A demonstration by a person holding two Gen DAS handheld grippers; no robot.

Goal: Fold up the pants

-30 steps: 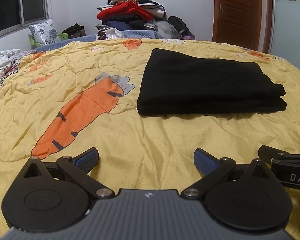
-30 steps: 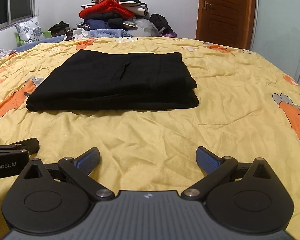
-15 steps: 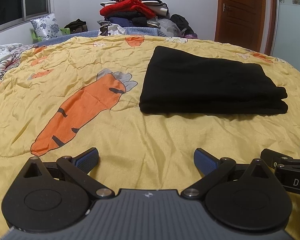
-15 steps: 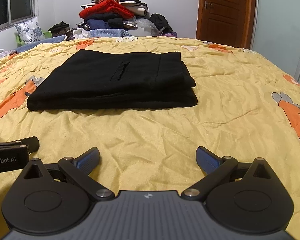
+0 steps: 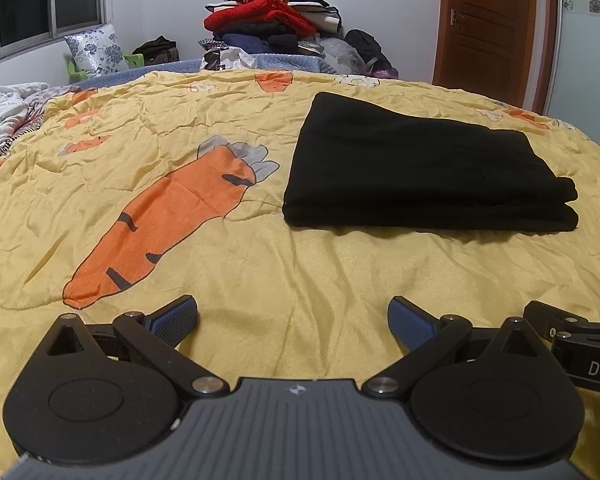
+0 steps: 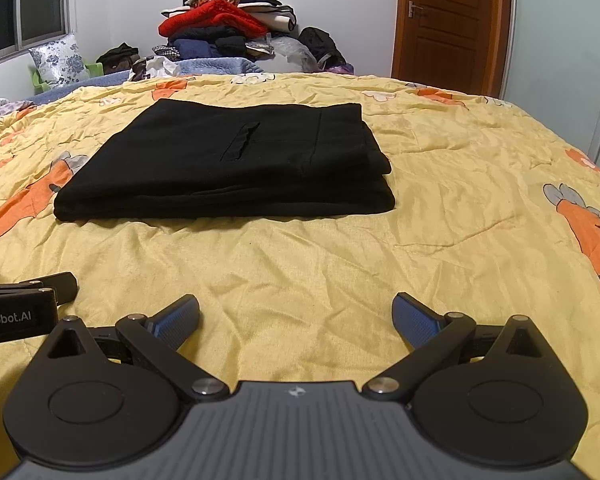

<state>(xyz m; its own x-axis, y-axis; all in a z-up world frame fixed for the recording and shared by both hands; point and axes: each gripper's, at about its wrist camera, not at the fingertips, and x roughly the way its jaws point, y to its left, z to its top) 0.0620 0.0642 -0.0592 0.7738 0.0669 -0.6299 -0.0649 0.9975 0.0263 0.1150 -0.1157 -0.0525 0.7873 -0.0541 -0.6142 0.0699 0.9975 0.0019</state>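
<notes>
Black fabric pants (image 6: 228,168): folded into a flat rectangle mid-bed on yellow carrot-print quilt (image 6: 440,220). Left gripper (image 5: 293,314), right gripper (image 6: 296,314): jaws apart, empty. Folding seemingly finished; perhaps only smoothing left.

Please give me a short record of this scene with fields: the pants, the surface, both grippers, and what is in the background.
pants: black pants, folded into a flat rectangle, layers stacked
surface: yellow quilt with carrot prints, wrinkled
left gripper: left gripper, open, empty, apart from the pants
right gripper: right gripper, open, empty, apart from the pants
background: pile of clothes, brown door, window
</notes>
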